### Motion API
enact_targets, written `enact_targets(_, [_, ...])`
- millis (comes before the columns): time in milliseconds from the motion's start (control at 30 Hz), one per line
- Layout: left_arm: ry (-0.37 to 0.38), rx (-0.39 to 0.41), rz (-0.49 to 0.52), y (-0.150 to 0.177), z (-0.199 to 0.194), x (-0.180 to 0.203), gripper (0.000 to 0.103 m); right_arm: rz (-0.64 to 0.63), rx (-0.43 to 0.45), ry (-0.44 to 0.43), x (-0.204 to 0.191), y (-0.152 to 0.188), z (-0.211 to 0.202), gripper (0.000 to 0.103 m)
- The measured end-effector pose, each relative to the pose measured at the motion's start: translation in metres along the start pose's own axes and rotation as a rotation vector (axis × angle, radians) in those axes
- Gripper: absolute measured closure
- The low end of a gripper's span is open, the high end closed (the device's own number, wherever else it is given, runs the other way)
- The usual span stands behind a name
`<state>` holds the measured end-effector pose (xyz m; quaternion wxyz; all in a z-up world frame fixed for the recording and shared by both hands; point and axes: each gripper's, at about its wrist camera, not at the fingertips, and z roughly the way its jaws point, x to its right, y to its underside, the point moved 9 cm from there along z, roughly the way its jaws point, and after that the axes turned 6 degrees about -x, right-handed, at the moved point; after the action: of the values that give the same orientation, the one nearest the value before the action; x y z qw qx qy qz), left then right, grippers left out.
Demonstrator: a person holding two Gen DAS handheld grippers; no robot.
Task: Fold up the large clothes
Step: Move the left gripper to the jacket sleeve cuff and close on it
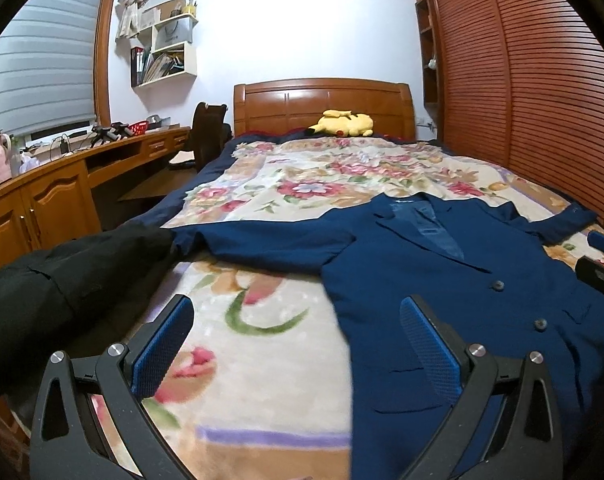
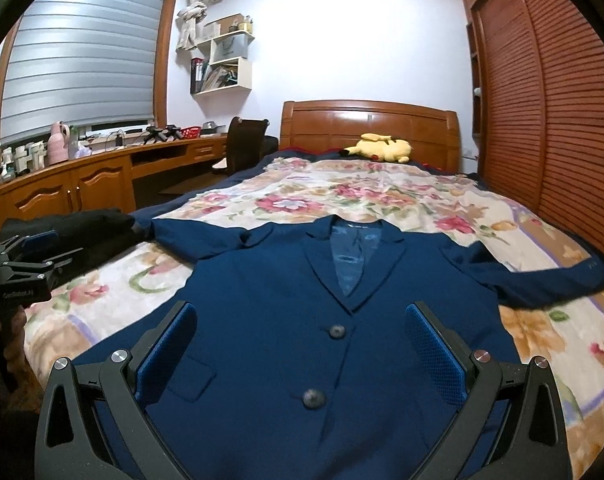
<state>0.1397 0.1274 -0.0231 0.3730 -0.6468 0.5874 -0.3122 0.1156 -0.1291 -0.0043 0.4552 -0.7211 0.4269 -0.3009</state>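
Observation:
A navy blue suit jacket (image 2: 270, 312) lies flat and face up on the floral blanket (image 2: 362, 196), both sleeves spread out, two buttons showing. In the left wrist view the jacket (image 1: 442, 280) fills the right half. My left gripper (image 1: 298, 340) hovers open over the jacket's left hem edge and the blanket (image 1: 242, 340), holding nothing. My right gripper (image 2: 302, 344) hovers open above the jacket's front, over the buttons, also empty. The left gripper (image 2: 34, 256) shows at the left edge of the right wrist view; the right gripper (image 1: 602, 268) shows at the right edge of the left wrist view.
A black garment (image 1: 62, 280) lies at the bed's left edge, touching the jacket's left sleeve. A yellow plush toy (image 2: 382, 148) rests by the wooden headboard (image 2: 370, 124). A wooden desk (image 2: 102, 172) and chair (image 2: 246, 148) stand left; a slatted wardrobe (image 2: 562, 100) stands right.

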Motion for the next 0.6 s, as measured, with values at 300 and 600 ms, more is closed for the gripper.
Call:
enact_targets(300, [-0.007,-0.062,0.014,-0.013,0.033,-0.021,0.000,-0.022,-0.011,-0.032,-0.006,-0.020,0.033,0.000])
enact_targets(600, [-0.013,-0.118,0.018,-0.033,0.071,-0.039,0.000,-0.025,-0.077,-0.077,-0.002,-0.014,0.070,0.000])
